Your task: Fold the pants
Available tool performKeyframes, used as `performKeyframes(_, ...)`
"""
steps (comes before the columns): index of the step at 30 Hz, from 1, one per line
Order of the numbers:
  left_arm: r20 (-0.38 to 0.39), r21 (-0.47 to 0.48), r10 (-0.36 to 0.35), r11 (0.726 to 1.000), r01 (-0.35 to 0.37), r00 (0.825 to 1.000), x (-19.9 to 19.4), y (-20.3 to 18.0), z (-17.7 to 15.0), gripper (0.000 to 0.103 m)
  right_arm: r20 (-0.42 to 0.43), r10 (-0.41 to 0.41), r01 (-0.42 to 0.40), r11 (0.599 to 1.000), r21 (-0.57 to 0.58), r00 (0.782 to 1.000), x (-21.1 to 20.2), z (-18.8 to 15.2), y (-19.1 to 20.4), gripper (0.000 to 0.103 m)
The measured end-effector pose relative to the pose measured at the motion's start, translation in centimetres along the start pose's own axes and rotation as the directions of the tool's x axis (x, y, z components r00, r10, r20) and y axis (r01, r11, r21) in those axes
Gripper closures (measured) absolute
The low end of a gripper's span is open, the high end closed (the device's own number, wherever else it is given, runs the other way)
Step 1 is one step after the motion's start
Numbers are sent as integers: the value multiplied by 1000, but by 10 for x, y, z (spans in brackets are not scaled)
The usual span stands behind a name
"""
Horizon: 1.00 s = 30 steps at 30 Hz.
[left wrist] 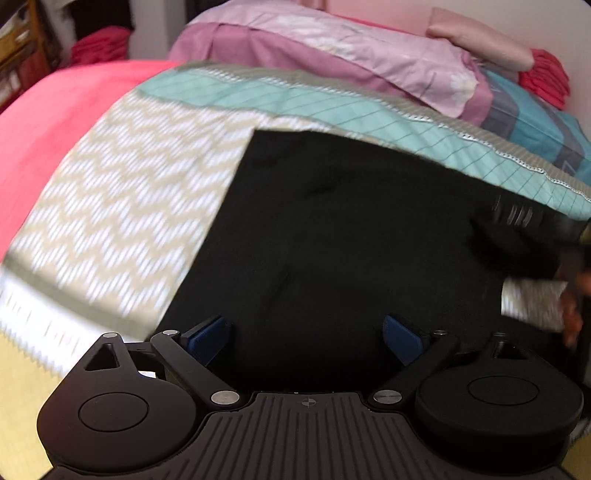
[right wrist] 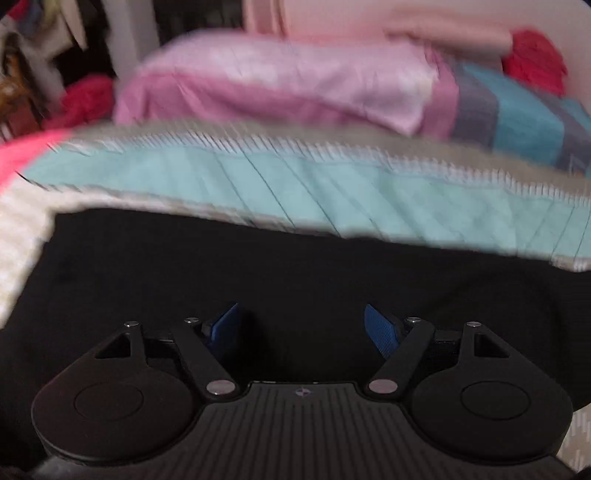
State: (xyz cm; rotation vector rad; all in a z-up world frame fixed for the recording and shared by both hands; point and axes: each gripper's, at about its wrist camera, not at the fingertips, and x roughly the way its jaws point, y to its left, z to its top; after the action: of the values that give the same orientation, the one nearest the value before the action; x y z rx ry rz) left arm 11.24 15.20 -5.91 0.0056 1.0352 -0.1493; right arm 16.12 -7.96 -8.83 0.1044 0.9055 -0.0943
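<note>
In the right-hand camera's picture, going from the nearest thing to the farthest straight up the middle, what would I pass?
Open right gripper → black pants → turquoise band of the bedspread → grey border → pink pillow → pale pink wall.

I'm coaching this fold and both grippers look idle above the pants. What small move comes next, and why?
Probably lower the left gripper and close it on the near edge of the black pants. Both it and the right gripper are open, holding nothing, and the pants lie flat on the bedspread.
</note>
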Motion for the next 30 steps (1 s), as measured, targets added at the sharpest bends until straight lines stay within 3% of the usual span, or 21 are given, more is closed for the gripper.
performKeyframes(1, 1, 16, -3, 1000, 3, 1000, 7, -7, 9, 0, 72, 11, -8, 999, -45, 997, 3, 1, -1, 13)
performKeyframes(3, -3, 36, -2, 999, 2, 1000, 20, -21, 27, 0, 63, -10, 17, 994, -104, 998, 8, 16, -2, 22)
performKeyframes(4, 1, 44, -5, 999, 5, 1000, 27, -27, 36, 0, 81, -1, 7, 997, -72, 997, 0, 22, -10, 28)
performKeyframes(6, -5, 48, 6, 999, -5, 1000, 42, -36, 51, 0, 126, 19, -18, 1000, -13, 992, -22, 21, -28, 19)
performKeyframes(8, -18, 39, 3, 999, -3, 1000, 60, -44, 61, 0, 151, -14, 9, 999, 39, 988, -43, 9, -49, 17)
performKeyframes(10, -39, 31, 12, 999, -10, 999, 79, -50, 68, 0, 133, -39, 29, 997, 72, 990, -47, -7, -72, 14)
performKeyframes(12, -72, 27, 35, 999, -33, 997, 100, -53, 72, 0, 26, -56, 54, 996, 67, 998, -21, -18, -92, 14)
performKeyframes(14, -69, 41, 57, 998, -54, 996, 114, -55, 72, 0, 92, -37, 37, 999, 2, 995, -25, -20, -101, 14)
performKeyframes(15, -59, 57, 72, 996, -69, 996, 117, -60, 73, 0, 88, -42, 42, 999, 12, 995, -32, -16, -107, 15)
performKeyframes(18, -59, 55, 96, 994, -93, 994, 121, -65, 75, 0, 210, -21, -5, 993, 121, 977, -71, -17, -140, 12)
performKeyframes(21, -63, 36, 92, 995, -90, 994, 124, -65, 77, 0, 279, -129, 60, 969, 241, 952, -98, -29, -181, 11)
performKeyframes(22, -61, 36, 95, 995, -93, 994, 125, -65, 77, 0, 271, -170, 95, 958, 269, 947, -98, -34, -196, 11)
performKeyframes(24, -53, 41, 108, 994, -106, 993, 127, -68, 76, 0, 182, -209, 147, 940, 308, 961, -85, -42, -227, 12)
performKeyframes(26, -45, 40, 116, 993, -114, 992, 128, -70, 76, 0, 97, -223, 169, 905, 390, 970, -70, -56, -270, 25)
performKeyframes(27, -43, 37, 116, 993, -114, 992, 129, -70, 76, 0, 147, -228, 149, 897, 416, 962, -78, -66, -282, 40)
performKeyframes(29, -38, 36, 117, 993, -116, 992, 128, -70, 74, 0, 144, -263, 155, 844, 514, 954, -91, -68, -302, 39)
performKeyframes(30, -35, 36, 118, 993, -117, 992, 128, -71, 74, 0, 153, -279, 155, 825, 544, 948, -96, -68, -307, 31)
